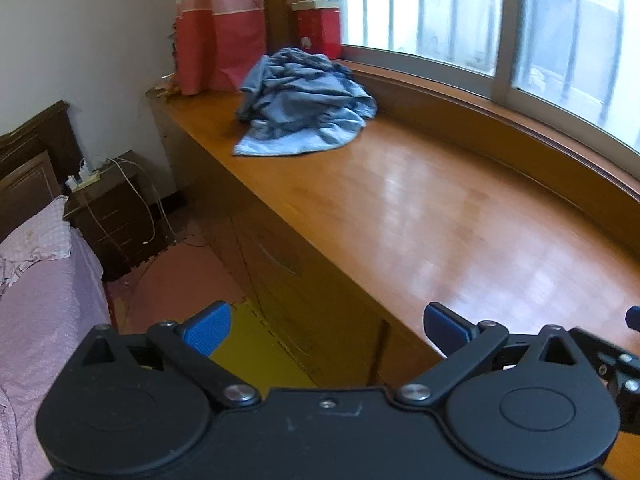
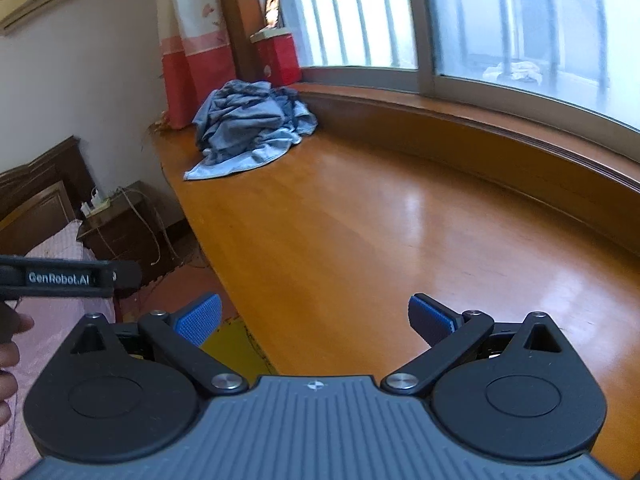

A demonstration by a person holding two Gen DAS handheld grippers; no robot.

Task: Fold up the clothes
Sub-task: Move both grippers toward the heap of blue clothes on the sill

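Note:
A crumpled heap of blue clothes (image 1: 304, 100) lies at the far end of a long wooden window ledge (image 1: 420, 216), close to the curtain. The right wrist view shows the same blue heap (image 2: 250, 128) far ahead on the ledge (image 2: 380, 220). My left gripper (image 1: 326, 326) is open with nothing between its blue pads, hanging over the ledge's near front edge. My right gripper (image 2: 316, 318) is open and empty too, well short of the clothes. The left gripper's black body (image 2: 68, 276) shows at the left edge of the right wrist view.
A red and white curtain (image 1: 218, 28) and a red box (image 1: 318, 26) stand behind the heap. Windows (image 1: 500, 12) run along the right. Left of the ledge are a dark nightstand (image 1: 116, 212) with cables and a bed with pink bedding (image 1: 44, 292). A hand (image 2: 10, 340) holds the left gripper.

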